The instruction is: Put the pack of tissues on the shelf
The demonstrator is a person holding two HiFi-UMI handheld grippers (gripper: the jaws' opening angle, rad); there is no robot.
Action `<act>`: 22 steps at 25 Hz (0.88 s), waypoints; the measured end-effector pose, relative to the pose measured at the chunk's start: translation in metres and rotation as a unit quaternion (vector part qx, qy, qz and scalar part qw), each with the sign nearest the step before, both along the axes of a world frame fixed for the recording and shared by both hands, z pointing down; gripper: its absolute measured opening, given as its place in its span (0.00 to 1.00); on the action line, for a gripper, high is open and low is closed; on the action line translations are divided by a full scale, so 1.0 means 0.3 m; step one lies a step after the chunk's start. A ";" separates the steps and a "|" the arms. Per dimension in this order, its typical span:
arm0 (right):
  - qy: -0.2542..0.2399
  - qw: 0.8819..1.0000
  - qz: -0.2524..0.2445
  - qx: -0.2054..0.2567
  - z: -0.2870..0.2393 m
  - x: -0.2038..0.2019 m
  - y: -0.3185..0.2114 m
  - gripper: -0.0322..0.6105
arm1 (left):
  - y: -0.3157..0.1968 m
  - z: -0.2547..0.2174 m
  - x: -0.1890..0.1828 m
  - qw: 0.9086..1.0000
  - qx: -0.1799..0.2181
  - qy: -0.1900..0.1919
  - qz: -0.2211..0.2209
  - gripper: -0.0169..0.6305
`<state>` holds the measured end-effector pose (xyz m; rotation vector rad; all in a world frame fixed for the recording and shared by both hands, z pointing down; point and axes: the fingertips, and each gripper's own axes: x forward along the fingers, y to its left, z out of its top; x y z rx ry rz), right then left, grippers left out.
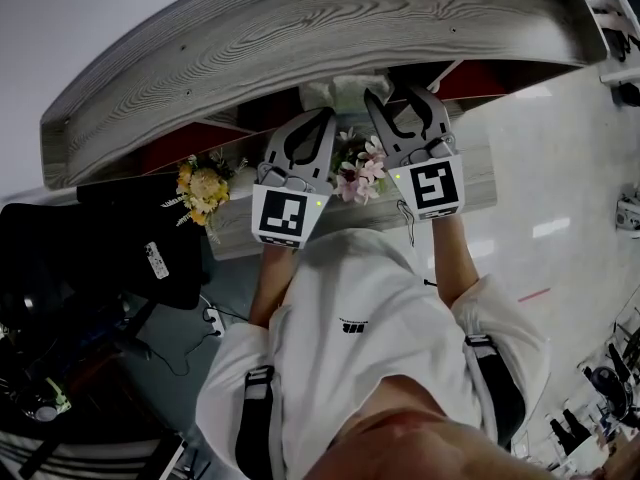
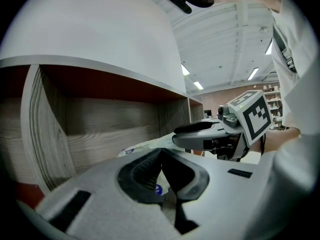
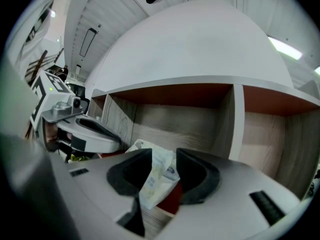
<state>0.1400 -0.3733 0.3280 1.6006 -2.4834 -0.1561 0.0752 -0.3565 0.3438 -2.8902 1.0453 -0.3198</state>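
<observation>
Release is in hand. The pack (image 3: 155, 184) sits in the shelf (image 3: 170, 119) compartment, lower centre of the right gripper view. The right gripper (image 3: 164, 155) has its jaws wide either side of it, not pressing. The left gripper (image 2: 161, 151) seems closed on the pack's edge. Next, the left should let go and both draw back without dragging the pack.

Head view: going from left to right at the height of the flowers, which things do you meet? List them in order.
Bag → yellow flowers → left gripper → pink flowers → right gripper
</observation>
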 end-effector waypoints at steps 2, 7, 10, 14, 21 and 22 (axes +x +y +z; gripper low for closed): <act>0.000 1.000 0.000 0.004 -0.009 -0.001 0.007 0.27 | 0.005 -0.005 -0.001 1.000 0.002 0.001 0.000 0.07; 0.005 1.000 0.001 0.012 -0.033 -0.007 0.033 0.27 | 0.023 -0.024 -0.007 1.000 0.009 0.003 0.001 0.07; 0.019 1.000 -0.004 0.011 -0.039 -0.016 0.054 0.27 | 0.036 -0.034 -0.008 1.000 0.013 0.006 0.002 0.07; 0.029 0.999 -0.012 0.011 -0.045 -0.034 0.084 0.26 | 0.054 -0.045 -0.013 1.000 0.018 0.006 0.004 0.07; 0.029 0.999 -0.006 0.012 -0.048 -0.042 0.126 0.26 | 0.087 -0.051 -0.023 1.000 0.022 0.007 0.008 0.07; 0.029 0.999 -0.005 0.013 -0.049 -0.043 0.131 0.27 | 0.091 -0.051 -0.026 1.000 0.023 0.007 0.009 0.07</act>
